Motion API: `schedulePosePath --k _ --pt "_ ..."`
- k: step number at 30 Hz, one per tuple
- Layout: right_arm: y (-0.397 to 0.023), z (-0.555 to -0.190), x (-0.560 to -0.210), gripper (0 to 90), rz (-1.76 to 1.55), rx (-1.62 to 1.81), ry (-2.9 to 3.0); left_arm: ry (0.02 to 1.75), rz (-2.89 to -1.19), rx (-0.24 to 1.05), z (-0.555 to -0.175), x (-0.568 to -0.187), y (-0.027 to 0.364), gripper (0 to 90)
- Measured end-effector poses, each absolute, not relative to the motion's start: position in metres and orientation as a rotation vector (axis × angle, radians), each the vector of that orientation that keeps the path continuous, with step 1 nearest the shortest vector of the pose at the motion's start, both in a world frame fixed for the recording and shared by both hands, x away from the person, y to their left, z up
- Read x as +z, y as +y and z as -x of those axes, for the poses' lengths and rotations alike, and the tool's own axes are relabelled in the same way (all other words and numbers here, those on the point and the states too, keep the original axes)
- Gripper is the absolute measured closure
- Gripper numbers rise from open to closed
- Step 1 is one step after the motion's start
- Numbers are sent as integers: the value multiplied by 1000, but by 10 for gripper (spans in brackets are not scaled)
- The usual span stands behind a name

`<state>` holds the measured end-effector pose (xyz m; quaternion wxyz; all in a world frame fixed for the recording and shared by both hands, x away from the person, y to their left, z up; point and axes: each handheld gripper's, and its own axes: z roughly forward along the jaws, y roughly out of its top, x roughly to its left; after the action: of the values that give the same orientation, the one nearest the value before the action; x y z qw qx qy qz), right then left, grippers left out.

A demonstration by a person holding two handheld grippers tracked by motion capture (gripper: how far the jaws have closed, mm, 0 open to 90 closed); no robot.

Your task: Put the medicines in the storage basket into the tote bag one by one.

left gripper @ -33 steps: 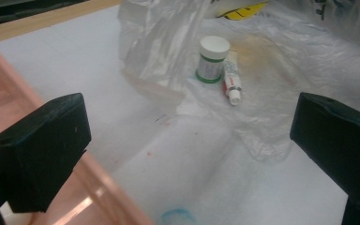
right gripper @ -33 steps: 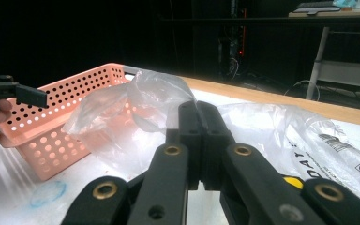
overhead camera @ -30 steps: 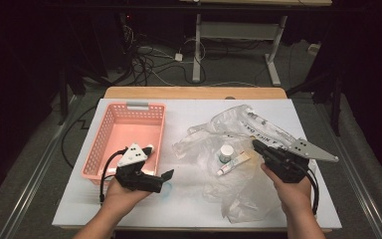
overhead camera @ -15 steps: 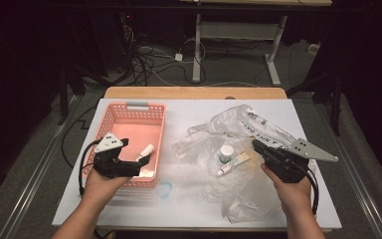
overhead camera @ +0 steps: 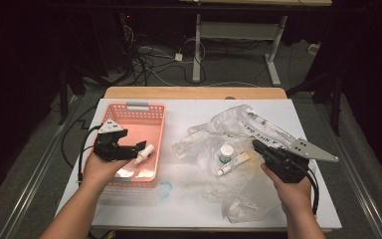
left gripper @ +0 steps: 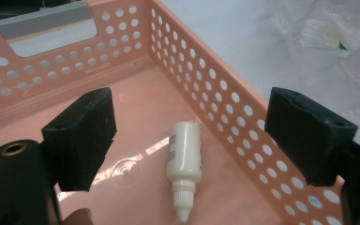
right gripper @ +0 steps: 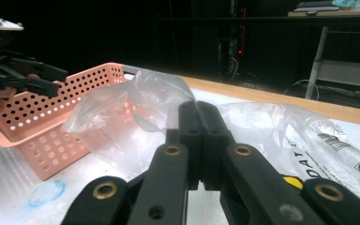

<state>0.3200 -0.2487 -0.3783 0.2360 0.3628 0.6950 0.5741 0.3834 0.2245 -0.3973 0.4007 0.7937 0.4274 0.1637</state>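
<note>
A small white dropper bottle (left gripper: 184, 157) lies on its side on the floor of the pink perforated basket (left gripper: 206, 89). My left gripper (left gripper: 192, 101) hovers over it; its jaws have just been closing but still stand wide, with the bottle below the gap and untouched. From above, the left gripper (overhead camera: 140, 148) sits over the basket (overhead camera: 134, 105) with the bottle (overhead camera: 145, 152) at its tips. My right gripper (overhead camera: 256, 144) rests on the crumpled clear plastic bag (overhead camera: 229, 129). Its jaws (right gripper: 198, 110) are pressed together with nothing between them.
A white-capped little jar (overhead camera: 226, 153) and a small tube (overhead camera: 233, 163) lie on the plastic bag just left of the right gripper. A blue smudge (overhead camera: 164, 189) marks the white tabletop in front of the basket. Cables and table legs stand beyond the far edge.
The left hand has moved left and away from the table's front edge to over the basket. The right hand has kept still.
</note>
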Motion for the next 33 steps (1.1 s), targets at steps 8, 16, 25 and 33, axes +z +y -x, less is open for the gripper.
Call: schedulePosePath --k 8,16,25,33 --pt "-249 -320 -379 900 -995 1575 1906 1145 -2152 260 -415 -416 213 220" --pt "-250 -320 -378 900 -998 1578 1902 1206 -2289 169 -431 -430 205 276" --pt "-249 -320 -379 900 -995 1578 1906 1220 -2415 135 -436 -443 194 448" --pt "-250 -320 -379 900 -998 1579 1906 1190 -2505 164 -434 -449 187 572"
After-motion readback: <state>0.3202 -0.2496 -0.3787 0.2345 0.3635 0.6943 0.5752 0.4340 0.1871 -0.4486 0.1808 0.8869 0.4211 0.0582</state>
